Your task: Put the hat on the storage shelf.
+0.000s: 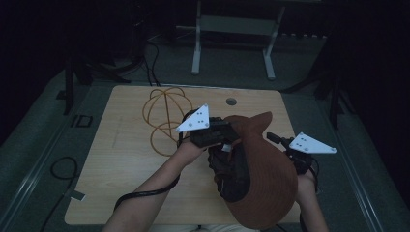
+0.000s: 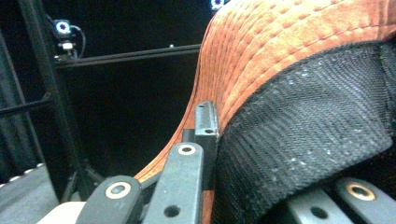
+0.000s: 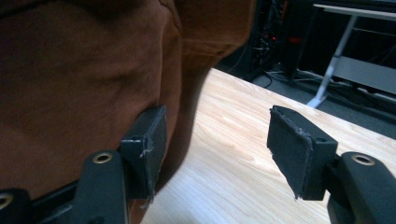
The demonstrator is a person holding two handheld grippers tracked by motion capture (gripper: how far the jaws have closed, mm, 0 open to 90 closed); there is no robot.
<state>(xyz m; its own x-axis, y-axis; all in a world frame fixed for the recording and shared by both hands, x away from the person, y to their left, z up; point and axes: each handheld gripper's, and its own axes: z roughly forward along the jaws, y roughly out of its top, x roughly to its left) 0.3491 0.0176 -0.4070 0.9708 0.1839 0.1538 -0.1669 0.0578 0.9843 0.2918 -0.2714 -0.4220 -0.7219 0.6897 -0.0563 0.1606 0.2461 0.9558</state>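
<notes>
A rust-brown fabric hat (image 1: 268, 179) with a black lining (image 2: 303, 140) is held up over the near right part of the wooden table (image 1: 125, 164). My left gripper (image 1: 230, 141) is shut on the hat's edge, one fingertip (image 2: 207, 119) pressed on the brown outside; the other is hidden under the lining. My right gripper (image 1: 276, 139) sits on the hat's right side. Its jaws (image 3: 222, 144) stand open with only table between them. The left pad (image 3: 152, 135) is right beside the hat (image 3: 84, 70); I cannot tell whether they touch.
A golden wire-ring frame (image 1: 164, 118) lies on the far middle of the table, near a round cable hole (image 1: 231, 101). A white desk frame (image 1: 232, 29) stands beyond the table. Cables lie on the floor at left (image 1: 63, 169).
</notes>
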